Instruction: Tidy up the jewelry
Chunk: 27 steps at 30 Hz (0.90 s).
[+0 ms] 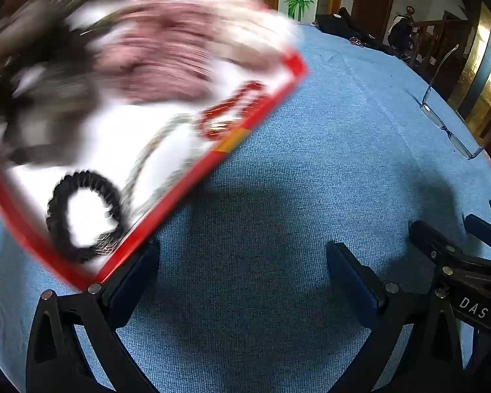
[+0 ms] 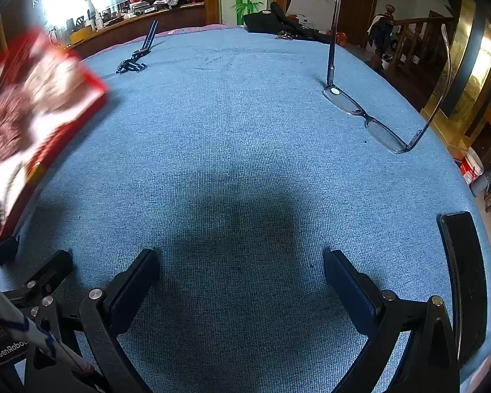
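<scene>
surface: blue cloth table | on it: eyeglasses, red-rimmed tray, black strap

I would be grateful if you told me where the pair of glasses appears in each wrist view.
Left wrist view: the glasses lie at the far right, near the edge of the blue cloth.
Right wrist view: the glasses sit upper right, temples pointing up.
Shared landmark: the red-rimmed tray, at the left in both views.

"DAS" is printed on the right hand-held gripper; "GenRobo" shows on the left hand-held gripper.
</scene>
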Each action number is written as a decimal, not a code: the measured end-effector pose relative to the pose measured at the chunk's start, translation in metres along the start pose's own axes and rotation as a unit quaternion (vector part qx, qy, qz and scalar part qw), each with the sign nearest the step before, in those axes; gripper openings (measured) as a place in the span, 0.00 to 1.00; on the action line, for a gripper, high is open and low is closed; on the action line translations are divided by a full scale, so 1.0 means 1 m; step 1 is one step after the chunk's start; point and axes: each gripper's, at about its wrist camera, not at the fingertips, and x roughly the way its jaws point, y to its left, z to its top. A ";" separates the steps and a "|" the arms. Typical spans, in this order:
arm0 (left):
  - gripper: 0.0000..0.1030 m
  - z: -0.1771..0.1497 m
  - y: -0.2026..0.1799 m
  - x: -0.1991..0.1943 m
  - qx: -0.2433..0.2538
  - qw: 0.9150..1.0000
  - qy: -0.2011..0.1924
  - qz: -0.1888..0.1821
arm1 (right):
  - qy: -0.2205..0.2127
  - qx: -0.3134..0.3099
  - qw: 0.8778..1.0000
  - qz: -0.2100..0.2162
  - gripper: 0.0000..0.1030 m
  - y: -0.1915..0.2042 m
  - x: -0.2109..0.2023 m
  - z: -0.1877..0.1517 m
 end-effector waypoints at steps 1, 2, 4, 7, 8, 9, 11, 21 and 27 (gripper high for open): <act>1.00 0.000 0.000 0.000 0.000 1.000 0.000 0.000 | 0.001 0.000 1.000 0.001 1.00 0.000 0.000 0.000; 1.00 0.000 -0.001 0.000 0.000 1.000 0.000 0.000 | 0.001 0.000 1.000 0.001 1.00 0.000 0.000 0.000; 1.00 -0.001 -0.002 -0.001 0.000 1.000 0.000 0.000 | 0.001 0.000 1.000 0.001 1.00 0.000 0.001 0.000; 1.00 0.001 -0.005 0.001 0.000 1.000 0.000 0.000 | 0.000 0.001 1.000 0.002 1.00 -0.001 0.001 0.000; 1.00 0.001 -0.005 0.002 0.000 1.000 0.001 0.000 | 0.000 0.001 1.000 0.002 1.00 -0.001 0.001 0.001; 1.00 0.001 -0.004 0.001 0.000 1.000 0.000 0.000 | 0.001 0.000 1.000 0.000 1.00 0.000 0.002 0.001; 1.00 0.000 -0.005 0.002 0.000 1.000 0.000 0.000 | 0.001 0.000 1.000 0.000 1.00 0.000 0.002 0.001; 1.00 0.001 -0.004 0.003 -0.001 1.000 0.000 -0.001 | 0.001 -0.001 1.000 -0.001 1.00 0.003 -0.001 0.000; 1.00 -0.001 -0.006 0.001 0.000 1.000 -0.001 0.000 | 0.001 0.000 1.000 0.000 1.00 0.002 -0.001 0.000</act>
